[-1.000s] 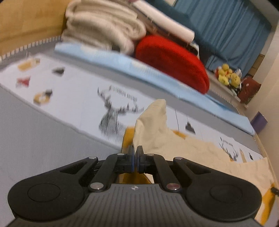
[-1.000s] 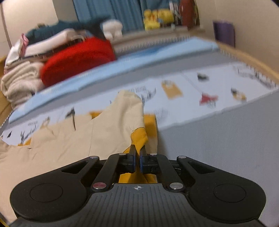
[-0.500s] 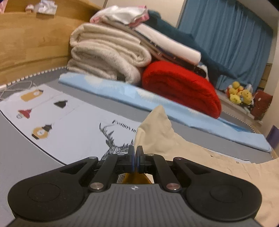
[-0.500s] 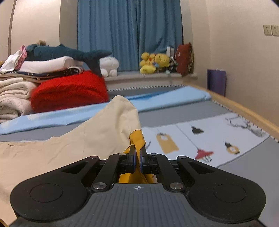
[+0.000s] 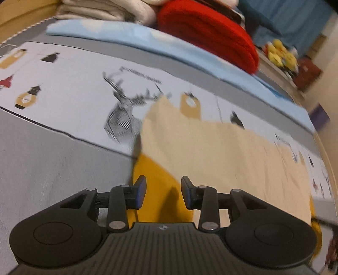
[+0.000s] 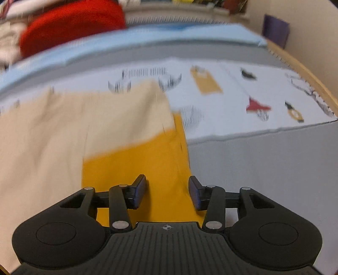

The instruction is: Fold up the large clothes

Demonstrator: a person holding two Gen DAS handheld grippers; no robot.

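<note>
A large cream garment (image 5: 221, 152) with a mustard-yellow part (image 5: 156, 182) lies flat on the bed. It also shows in the right wrist view (image 6: 69, 131), with its yellow part (image 6: 152, 165) near the fingers. My left gripper (image 5: 162, 195) is open just above the yellow cloth at the garment's left edge. My right gripper (image 6: 167, 194) is open above the yellow cloth at the garment's right edge. Neither holds anything.
The bed has a grey sheet (image 5: 52, 160) and a white printed cover (image 5: 80, 88). A light blue cloth (image 5: 147, 40), a red blanket (image 5: 211, 31) and stacked cream blankets (image 5: 101, 8) lie at the far side. A wooden bed rail (image 6: 306, 72) runs on the right.
Both grippers have opened and let go of the garment, which has dropped flat onto the bed. Both cameras now tilt downward toward the cloth.
</note>
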